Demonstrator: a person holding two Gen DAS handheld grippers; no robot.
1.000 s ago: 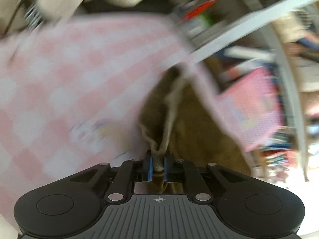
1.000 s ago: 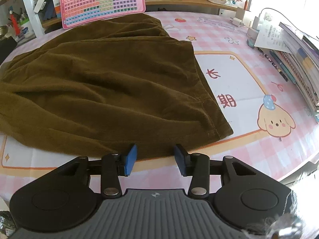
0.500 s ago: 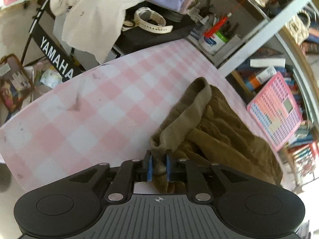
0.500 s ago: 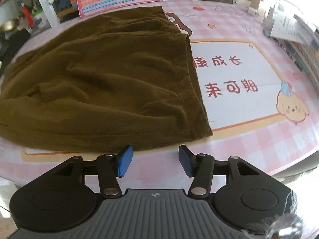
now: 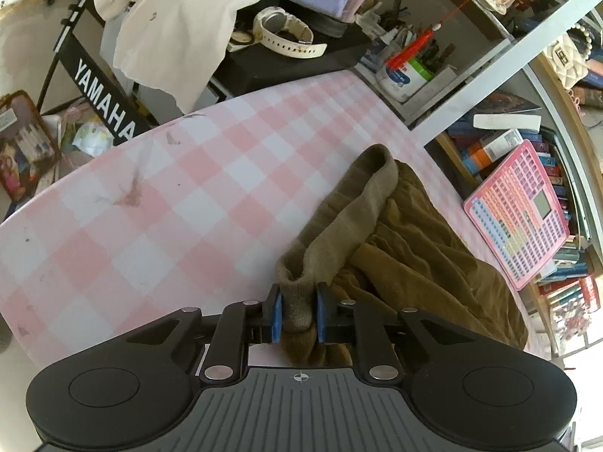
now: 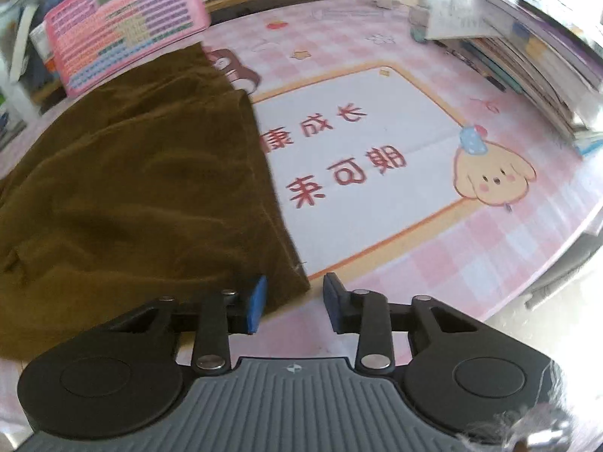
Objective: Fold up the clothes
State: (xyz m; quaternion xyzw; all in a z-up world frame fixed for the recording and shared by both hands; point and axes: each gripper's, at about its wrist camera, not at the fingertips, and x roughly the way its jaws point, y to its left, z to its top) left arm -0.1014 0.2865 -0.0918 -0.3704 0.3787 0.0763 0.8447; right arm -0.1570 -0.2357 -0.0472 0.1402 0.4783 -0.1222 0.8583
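Left tool: low centre of the left wrist view; blue pads pressed together on the ribbed waistband of the brown garment, a fold of knit cloth bunched between them.
Right tool: low centre of the right wrist view; pads spread, nothing between them; the left pad lies over the garment's near corner, the right pad over the bare mat.
Brown garment: lies on the tabletop; fills the left half of the right wrist view, its straight hem running from upper centre down to the corner near the tool.
Waistband: lighter olive, runs from the left tool up toward the frame's centre, raised above the crumpled cloth beside it.
Tabletop cover: pink and white checks, with a white panel bearing red characters and a cartoon puppy.
Pink toy keyboard: upper left of the right wrist view, touching the garment's far edge.
Book stack: upper right, on the tabletop edge.
Wristwatch: top centre of the left wrist view, on a black surface beyond the tabletop.
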